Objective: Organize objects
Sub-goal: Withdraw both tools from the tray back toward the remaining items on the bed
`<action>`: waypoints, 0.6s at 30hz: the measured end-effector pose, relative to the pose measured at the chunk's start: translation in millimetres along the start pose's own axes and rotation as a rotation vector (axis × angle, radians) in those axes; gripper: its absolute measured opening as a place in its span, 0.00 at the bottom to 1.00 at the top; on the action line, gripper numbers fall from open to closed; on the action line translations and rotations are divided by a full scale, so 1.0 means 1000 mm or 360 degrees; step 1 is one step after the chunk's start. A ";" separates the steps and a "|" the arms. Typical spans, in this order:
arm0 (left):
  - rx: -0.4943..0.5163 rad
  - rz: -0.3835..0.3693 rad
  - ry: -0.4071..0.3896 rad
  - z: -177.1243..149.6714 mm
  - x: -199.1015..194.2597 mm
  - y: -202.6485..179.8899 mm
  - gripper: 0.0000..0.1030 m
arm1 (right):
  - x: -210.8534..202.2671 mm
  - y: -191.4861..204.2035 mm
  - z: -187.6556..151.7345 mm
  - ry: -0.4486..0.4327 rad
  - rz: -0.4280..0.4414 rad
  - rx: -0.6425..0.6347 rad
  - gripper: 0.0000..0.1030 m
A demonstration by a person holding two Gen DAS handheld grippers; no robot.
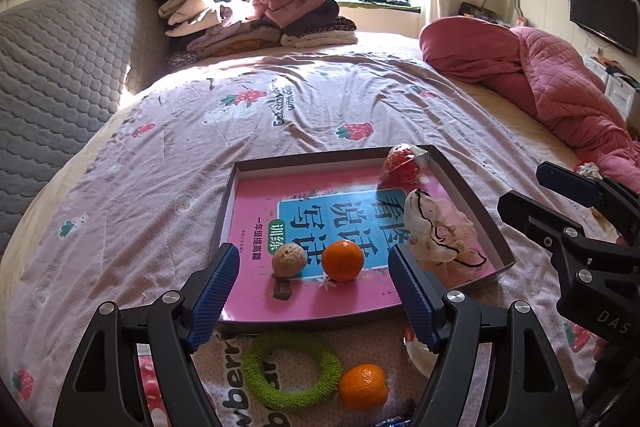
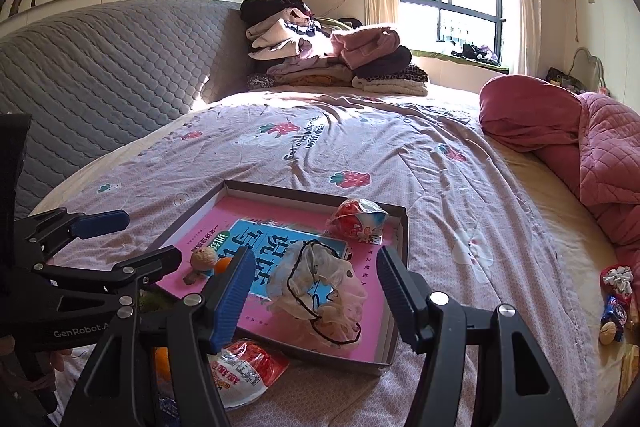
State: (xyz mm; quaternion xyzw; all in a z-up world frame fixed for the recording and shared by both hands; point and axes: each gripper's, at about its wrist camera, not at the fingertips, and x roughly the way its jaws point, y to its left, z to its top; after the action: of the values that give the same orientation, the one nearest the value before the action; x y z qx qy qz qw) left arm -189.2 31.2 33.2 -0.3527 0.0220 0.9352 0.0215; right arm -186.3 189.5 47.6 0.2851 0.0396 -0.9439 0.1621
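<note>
While both tools, left tool (image 1: 314, 291) and right tool (image 2: 316, 301), are hanging released and empty, the tray (image 1: 472, 187) is lying on the bed (image 1: 160, 167). It is holding a pink book (image 1: 260, 203), walnut (image 1: 289, 260), orange (image 1: 343, 260) and crumpled bags (image 1: 436, 231).

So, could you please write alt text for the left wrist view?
The open left gripper, holding nothing, hovers over a shallow cardboard tray on a bed. On the pink book lining the tray lie a walnut, an orange, a frilly hair scrunchie and a red snack packet. A green ring and second orange lie outside.
</note>
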 end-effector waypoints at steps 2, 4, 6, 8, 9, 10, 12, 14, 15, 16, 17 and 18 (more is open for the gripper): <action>0.0006 0.0006 -0.0007 -0.001 -0.004 0.000 0.76 | -0.005 0.002 0.001 -0.0016 -0.0004 -0.0008 0.61; 0.0002 0.0007 -0.0011 -0.002 -0.008 0.001 0.76 | -0.010 0.004 0.001 -0.0029 0.0000 -0.0012 0.61; -0.0001 0.0012 -0.0017 -0.003 -0.012 0.003 0.76 | -0.015 0.006 0.002 -0.0041 0.0005 -0.0015 0.61; -0.0003 0.0020 -0.0024 -0.004 -0.017 0.005 0.76 | -0.018 0.008 0.002 -0.0051 0.0010 -0.0015 0.61; -0.0004 0.0023 -0.0027 -0.005 -0.019 0.006 0.76 | -0.020 0.009 0.002 -0.0055 0.0013 -0.0016 0.61; -0.0005 0.0027 -0.0030 -0.005 -0.021 0.007 0.76 | -0.022 0.010 0.002 -0.0059 0.0016 -0.0020 0.61; -0.0014 0.0035 -0.0036 -0.007 -0.025 0.009 0.76 | -0.025 0.012 0.001 -0.0064 0.0018 -0.0020 0.61; -0.0021 0.0040 -0.0036 -0.009 -0.027 0.012 0.76 | -0.027 0.015 0.000 -0.0064 0.0031 -0.0023 0.61; -0.0024 0.0047 -0.0036 -0.010 -0.028 0.013 0.76 | -0.027 0.016 -0.001 -0.0064 0.0031 -0.0025 0.61; -0.0027 0.0051 -0.0035 -0.011 -0.029 0.014 0.76 | -0.029 0.018 -0.001 -0.0068 0.0030 -0.0028 0.61; -0.0031 0.0054 -0.0035 -0.012 -0.029 0.014 0.76 | -0.030 0.019 -0.001 -0.0070 0.0032 -0.0031 0.61; -0.0035 0.0057 -0.0032 -0.013 -0.030 0.015 0.76 | -0.031 0.020 -0.002 -0.0071 0.0034 -0.0032 0.61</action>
State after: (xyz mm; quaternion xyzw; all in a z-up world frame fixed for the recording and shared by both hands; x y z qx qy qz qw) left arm -158.8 14.4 43.3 -0.3430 0.0179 0.9392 0.0012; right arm -154.7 180.1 63.8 0.2626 0.0424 -0.9478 0.1759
